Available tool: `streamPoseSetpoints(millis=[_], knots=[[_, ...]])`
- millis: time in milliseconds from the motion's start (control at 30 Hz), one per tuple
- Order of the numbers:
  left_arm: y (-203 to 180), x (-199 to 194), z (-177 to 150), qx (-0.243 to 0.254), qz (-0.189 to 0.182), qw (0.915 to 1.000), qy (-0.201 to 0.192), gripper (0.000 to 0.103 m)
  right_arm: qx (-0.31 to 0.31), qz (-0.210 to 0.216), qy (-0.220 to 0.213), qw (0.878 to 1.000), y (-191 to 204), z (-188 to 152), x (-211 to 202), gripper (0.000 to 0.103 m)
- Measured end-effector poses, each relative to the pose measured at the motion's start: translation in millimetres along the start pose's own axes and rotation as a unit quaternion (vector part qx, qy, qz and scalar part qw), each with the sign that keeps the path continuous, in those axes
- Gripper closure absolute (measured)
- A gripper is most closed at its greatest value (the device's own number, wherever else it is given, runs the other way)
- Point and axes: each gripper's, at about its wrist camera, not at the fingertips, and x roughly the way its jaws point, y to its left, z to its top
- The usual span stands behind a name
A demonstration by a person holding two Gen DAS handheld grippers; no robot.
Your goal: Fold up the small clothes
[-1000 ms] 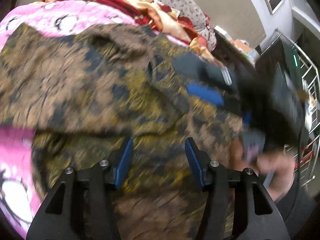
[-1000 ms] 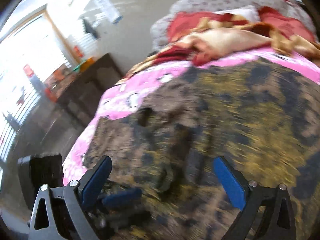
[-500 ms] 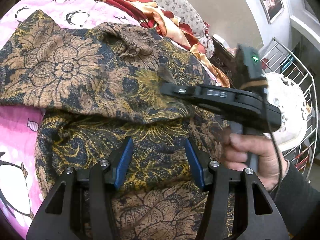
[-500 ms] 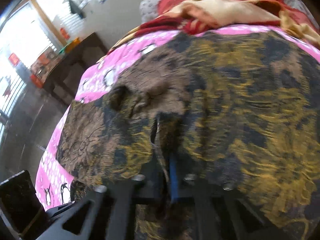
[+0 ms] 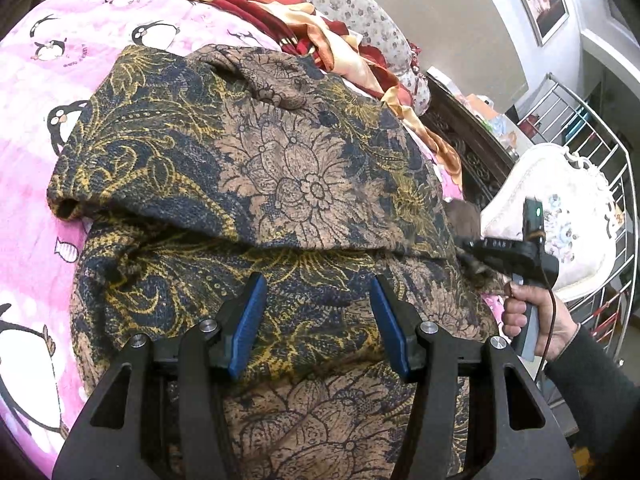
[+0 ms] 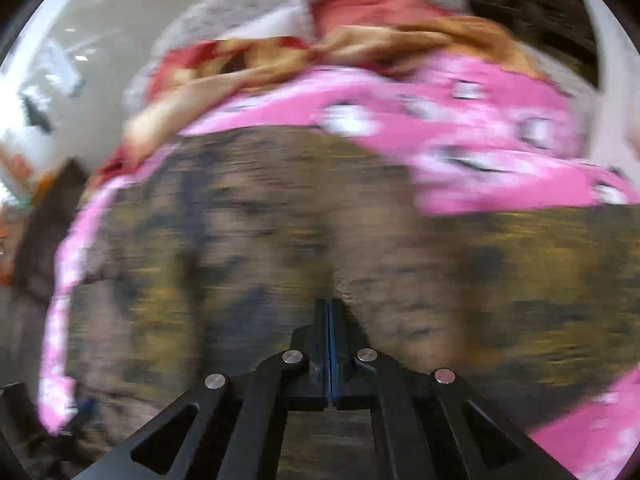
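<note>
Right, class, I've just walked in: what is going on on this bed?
A person is folding a floral-patterned garment spread on a pink penguin blanket. One fold already lies across it. The right gripper is shut at the garment's right edge; whether it pinches cloth cannot be told. The left gripper hangs open over the near part, gripping nothing.

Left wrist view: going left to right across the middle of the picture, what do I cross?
Pink penguin blanket → folded floral garment → right gripper, shut at the garment's right edge → white ornate chair → metal railing.
</note>
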Motion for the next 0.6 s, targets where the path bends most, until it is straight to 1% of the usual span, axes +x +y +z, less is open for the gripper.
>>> streamPoseSetpoints(millis=[33, 67, 133, 167, 200, 233, 267, 300, 333, 367, 400, 433, 467, 500, 567, 600], knots=[[0, 0, 0, 0.000, 0.000, 1.0000, 0.000, 0.050, 0.008, 0.006, 0.001, 1.000, -11, -1, -4, 0.103], [0, 0, 0, 0.000, 0.001, 1.0000, 0.000, 0.050, -0.002, 0.000, -0.009, 1.000, -14, -1, -10, 0.103], [-1, 1, 0, 0.000, 0.001, 1.0000, 0.001, 0.050, -0.023, -0.045, -0.021, 0.998, -14, -2, -14, 0.103], [-1, 1, 0, 0.000, 0.002, 1.0000, 0.001, 0.050, -0.021, -0.072, -0.023, 0.997, -22, 1, -18, 0.103], [-1, 1, 0, 0.001, 0.002, 1.0000, 0.001, 0.050, -0.014, -0.092, -0.035, 0.995, -29, 3, -26, 0.103], [-1, 1, 0, 0.000, 0.002, 1.0000, 0.001, 0.050, -0.009, -0.096, -0.049, 0.994, -33, 6, -34, 0.103], [-1, 1, 0, 0.000, 0.002, 1.0000, 0.001, 0.050, -0.004, -0.087, -0.062, 0.994, -32, 7, -42, 0.103], [0, 2, 1, -0.001, 0.001, 1.0000, 0.001, 0.050, -0.006, -0.063, -0.075, 0.995, -26, 7, -50, 0.103], [0, 2, 1, -0.002, 0.001, 1.0000, 0.001, 0.050, -0.017, -0.023, -0.085, 0.996, -10, 9, -54, 0.103], [0, 3, 1, -0.002, 0.001, 1.0000, 0.002, 0.050, -0.041, 0.034, -0.081, 0.995, 15, 9, -54, 0.103], [1, 3, 1, -0.002, 0.001, 1.0000, 0.002, 0.050, -0.054, 0.063, -0.071, 0.994, 27, 9, -52, 0.102], [1, 3, 1, -0.002, 0.000, 1.0000, 0.002, 0.050, -0.072, 0.106, -0.044, 0.991, 47, 6, -43, 0.099], [1, 3, 1, -0.003, 0.000, 1.0000, 0.002, 0.050, -0.092, 0.139, -0.015, 0.986, 66, 4, -31, 0.098], [1, 3, 1, -0.003, 0.000, 1.0000, 0.002, 0.050, -0.109, 0.150, -0.001, 0.983, 79, 0, -24, 0.098], [1, 3, 1, -0.002, 0.000, 1.0000, 0.002, 0.050, -0.146, 0.140, 0.017, 0.979, 103, -8, -4, 0.097], [1, 3, 1, -0.002, 0.000, 1.0000, 0.002, 0.050, -0.150, 0.136, 0.021, 0.979, 105, -7, 4, 0.097]])
